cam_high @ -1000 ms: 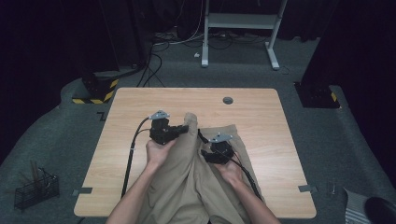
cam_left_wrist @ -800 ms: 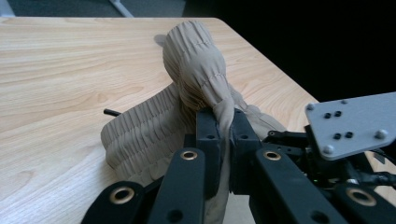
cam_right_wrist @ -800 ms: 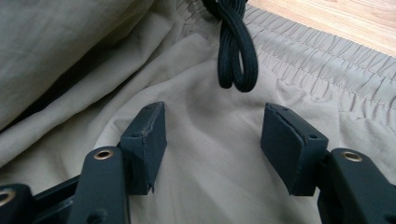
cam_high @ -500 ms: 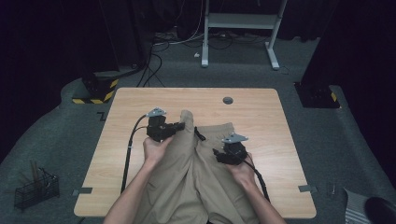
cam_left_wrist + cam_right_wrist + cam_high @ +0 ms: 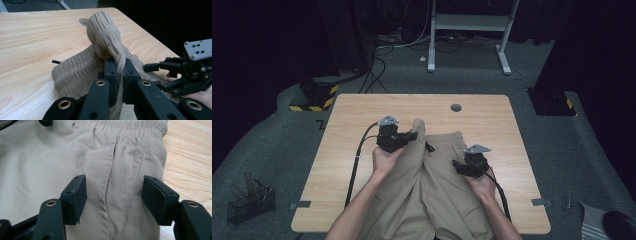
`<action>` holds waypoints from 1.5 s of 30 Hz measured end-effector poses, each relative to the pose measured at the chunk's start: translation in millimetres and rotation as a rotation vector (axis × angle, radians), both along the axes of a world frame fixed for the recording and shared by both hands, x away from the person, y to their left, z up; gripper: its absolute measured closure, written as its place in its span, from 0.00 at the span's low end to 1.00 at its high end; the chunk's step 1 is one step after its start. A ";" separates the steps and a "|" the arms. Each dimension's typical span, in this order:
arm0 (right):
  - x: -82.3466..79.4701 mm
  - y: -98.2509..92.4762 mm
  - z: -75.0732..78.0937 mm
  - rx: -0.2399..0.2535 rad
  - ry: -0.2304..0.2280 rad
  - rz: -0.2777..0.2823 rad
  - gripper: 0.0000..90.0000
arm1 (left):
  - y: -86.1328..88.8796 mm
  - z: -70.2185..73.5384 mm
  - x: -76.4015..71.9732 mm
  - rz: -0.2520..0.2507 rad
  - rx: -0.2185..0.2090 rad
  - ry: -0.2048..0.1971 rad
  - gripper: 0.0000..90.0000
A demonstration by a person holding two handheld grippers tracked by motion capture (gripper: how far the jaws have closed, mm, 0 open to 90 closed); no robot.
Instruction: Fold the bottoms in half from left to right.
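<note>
— Where are the khaki shorts [image 5: 437, 180]?
— Flat on the wooden surface [image 5: 352, 130]. The left gripper [image 5: 411, 135] is clamped on their bunched waistband; the right gripper [image 5: 113, 196], jaws just widening, hovers apart over a seam.

My left gripper [image 5: 411, 136] is all black, brass-ringed screw holes along its arms, a thick black cable trailing off. My right gripper [image 5: 458, 165] matches, grey three-cornered plate on top; my forearms are bare.

I see matt beige cloth shorts [image 5: 432, 170], gathered at the waistband, on a smooth pale wood table [image 5: 492, 115].
</note>
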State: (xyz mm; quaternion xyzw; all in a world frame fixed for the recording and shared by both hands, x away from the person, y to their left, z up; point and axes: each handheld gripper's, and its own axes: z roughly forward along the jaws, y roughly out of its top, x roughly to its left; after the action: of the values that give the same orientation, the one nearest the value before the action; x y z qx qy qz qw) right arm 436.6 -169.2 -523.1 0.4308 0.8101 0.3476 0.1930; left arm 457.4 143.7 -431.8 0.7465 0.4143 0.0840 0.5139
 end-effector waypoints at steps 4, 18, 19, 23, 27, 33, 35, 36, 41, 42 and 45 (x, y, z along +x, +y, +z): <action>0.6 5.8 -0.2 0.002 -0.001 0.005 0.41 | -8.0 3.7 3.5 -0.013 -0.016 0.009 0.94; 0.0 1.1 4.6 0.015 0.011 0.006 0.42 | -11.2 -3.2 7.5 -0.002 -0.036 0.037 0.94; 0.0 1.1 4.6 0.015 0.011 0.006 0.42 | -10.9 -3.1 7.9 0.001 -0.040 0.038 0.94; 0.3 4.4 0.0 0.003 0.003 0.008 0.41 | -17.4 -4.1 8.3 -0.005 -0.043 0.036 0.94; 0.4 6.7 -0.1 0.003 0.003 0.009 0.41 | -35.4 -0.8 11.7 -0.032 -0.031 0.032 0.94; 0.2 7.1 -0.2 0.002 0.001 0.006 0.41 | -51.8 3.5 15.5 -0.048 -0.020 0.018 0.94; 0.0 7.4 -0.2 0.002 0.000 0.004 0.41 | -58.5 2.0 17.2 -0.055 -0.007 0.021 0.94; 0.0 7.4 -0.2 0.002 0.000 0.004 0.41 | -61.7 1.0 18.1 -0.059 -0.001 0.021 0.94; -0.1 7.7 -0.2 0.001 0.000 0.002 0.41 | -79.3 -10.5 26.0 -0.065 0.015 0.048 0.93; -0.2 7.7 -0.2 0.001 0.000 0.002 0.41 | -81.6 -13.7 28.1 -0.065 0.017 0.060 0.92; -0.2 7.8 -0.2 0.001 0.000 0.001 0.41 | -84.9 -20.5 32.5 -0.068 0.010 0.093 0.92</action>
State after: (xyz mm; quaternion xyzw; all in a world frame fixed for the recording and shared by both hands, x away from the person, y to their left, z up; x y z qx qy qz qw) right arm 436.4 -161.4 -523.3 0.4306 0.8101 0.3481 0.1929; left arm 489.9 58.9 -452.3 0.7658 0.4116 0.0339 0.4930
